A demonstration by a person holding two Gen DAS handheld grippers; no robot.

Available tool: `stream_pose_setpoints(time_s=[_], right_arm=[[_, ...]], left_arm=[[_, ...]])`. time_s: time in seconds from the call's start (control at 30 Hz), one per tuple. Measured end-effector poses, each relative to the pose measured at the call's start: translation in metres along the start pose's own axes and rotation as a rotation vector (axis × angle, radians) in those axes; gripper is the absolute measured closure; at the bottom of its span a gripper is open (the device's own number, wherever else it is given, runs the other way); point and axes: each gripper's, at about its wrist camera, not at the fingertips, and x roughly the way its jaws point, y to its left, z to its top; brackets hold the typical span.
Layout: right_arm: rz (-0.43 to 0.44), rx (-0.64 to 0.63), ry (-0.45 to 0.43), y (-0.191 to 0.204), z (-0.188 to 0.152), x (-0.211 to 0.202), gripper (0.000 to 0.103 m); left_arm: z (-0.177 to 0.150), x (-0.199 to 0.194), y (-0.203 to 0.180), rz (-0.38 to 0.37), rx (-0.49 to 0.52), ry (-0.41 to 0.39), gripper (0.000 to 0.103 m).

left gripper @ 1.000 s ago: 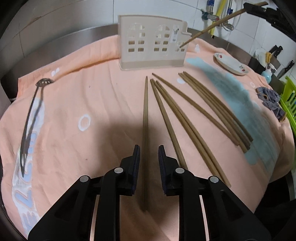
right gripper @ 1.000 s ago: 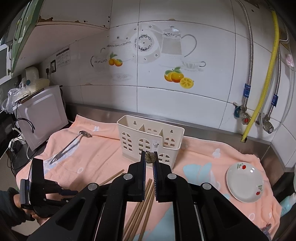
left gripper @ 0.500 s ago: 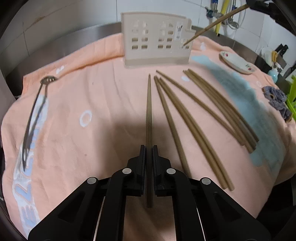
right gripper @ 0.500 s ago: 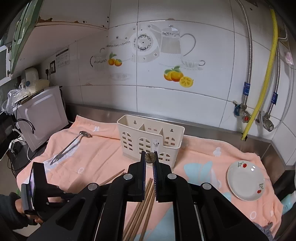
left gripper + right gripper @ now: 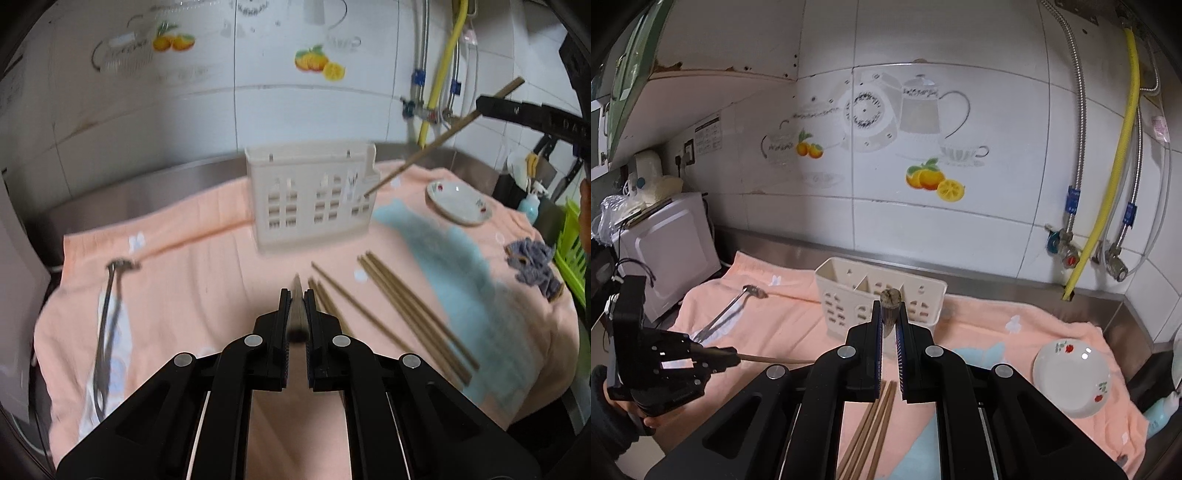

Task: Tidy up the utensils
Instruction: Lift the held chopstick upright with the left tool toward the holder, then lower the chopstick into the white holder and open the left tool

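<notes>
My left gripper [image 5: 296,299] is shut on a brown chopstick [image 5: 296,317] and holds it lifted off the peach towel [image 5: 207,295], pointing toward the cream utensil holder [image 5: 314,199]. Several more chopsticks [image 5: 406,310] lie on the towel to its right. My right gripper [image 5: 890,314] is shut on another chopstick [image 5: 890,299], seen end-on in the right wrist view. In the left wrist view that chopstick [image 5: 443,136] slants down from the upper right to the holder's right end. The left gripper [image 5: 733,358] with its chopstick [image 5: 768,359] also shows at lower left.
A metal slotted spoon [image 5: 107,325] lies on the towel's left side. A small white dish [image 5: 458,203] sits at the right, a grey cloth [image 5: 532,269] beyond it and a green basket [image 5: 572,254] at the edge. A white appliance [image 5: 665,251] stands at the left.
My left gripper closed on the chopstick that lay between its fingers, then lifted it off the towel and tilted upward. The right gripper stayed put with its chopstick.
</notes>
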Motion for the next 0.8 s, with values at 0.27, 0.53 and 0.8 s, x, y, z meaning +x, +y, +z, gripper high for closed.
stream_pose_setpoints(time_s=[0.27,0.53,0.8], right_arm=[[-0.038,0.014,-0.026,-0.023,0.037,0.001,0.096],[-0.038,0.01,0.025,-0.038,0.067,0.015,0.096],[-0.039,0.009,0.146,-0.045,0.064,0.065,0.096]], left_arm=[[0.055,-0.002,-0.003,-0.031,0.034,-0.045,0.097],[0.101,-0.015,-0.004,-0.022,0.072,-0.095,0.097],[0.16,-0.039,-0.001,-0.001,0.103,-0.198,0.097]])
